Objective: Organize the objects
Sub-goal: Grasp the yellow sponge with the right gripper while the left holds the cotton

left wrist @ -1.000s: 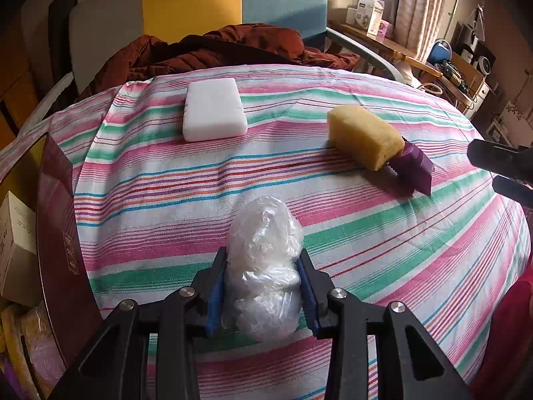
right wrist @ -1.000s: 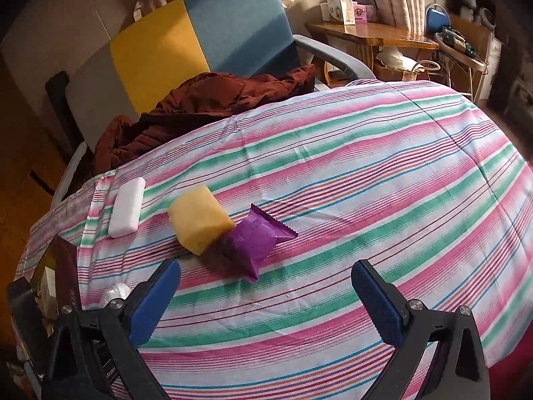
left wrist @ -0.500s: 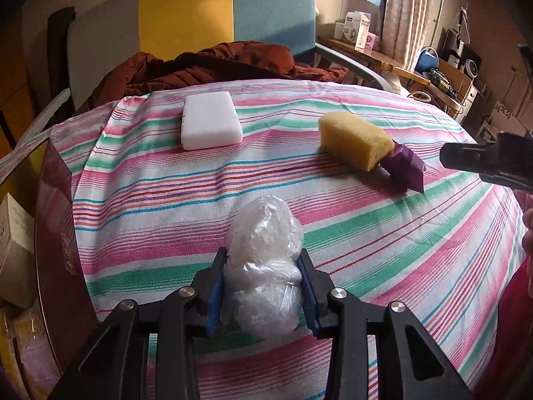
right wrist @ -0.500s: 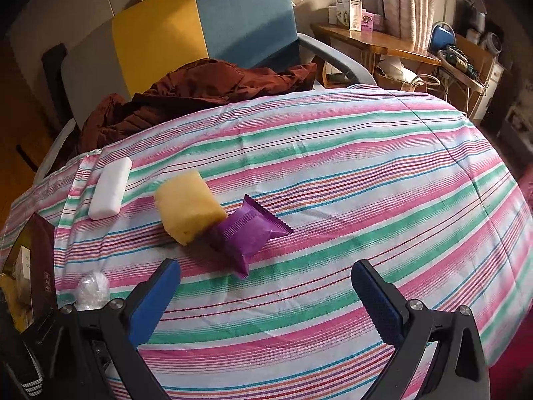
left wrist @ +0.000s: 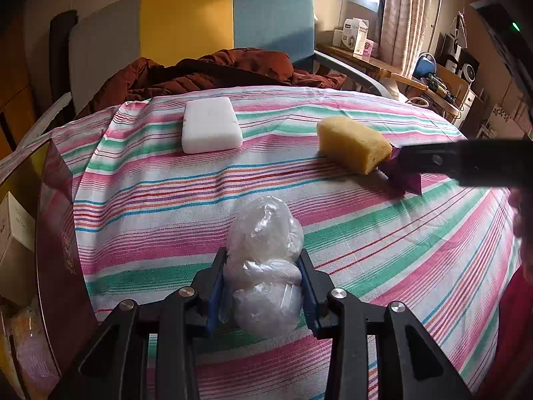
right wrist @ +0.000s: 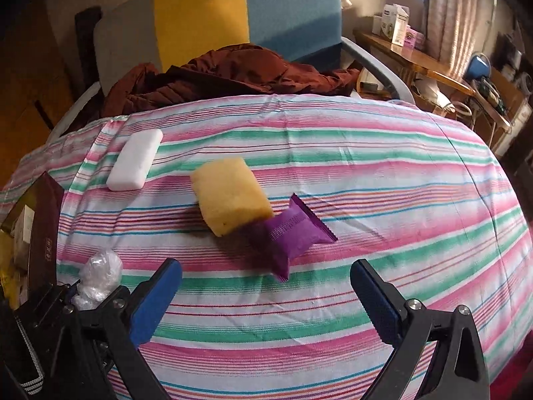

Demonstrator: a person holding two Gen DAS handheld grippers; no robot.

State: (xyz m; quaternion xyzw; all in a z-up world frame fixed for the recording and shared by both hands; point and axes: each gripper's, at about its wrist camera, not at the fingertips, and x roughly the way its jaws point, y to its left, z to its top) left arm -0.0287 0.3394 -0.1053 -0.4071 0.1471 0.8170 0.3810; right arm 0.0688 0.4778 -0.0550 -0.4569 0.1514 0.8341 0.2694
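Observation:
My left gripper is shut on a crumpled clear plastic bag, held just above the striped cloth near its front left edge; the bag also shows in the right wrist view. My right gripper is open and empty, just short of a purple snack packet that lies against a yellow sponge. In the left wrist view the sponge sits mid-right with the packet partly hidden behind the right gripper's arm. A white foam block lies at the back left.
A striped cloth covers the rounded table. A dark red box with cartons stands off the left edge. A chair with a brown jacket stands behind. A wooden side table with boxes is at the back right.
My right gripper has moved forward and left toward the purple packet and sponge, which now look larger. My left gripper still holds the plastic bag, shifted only slightly.

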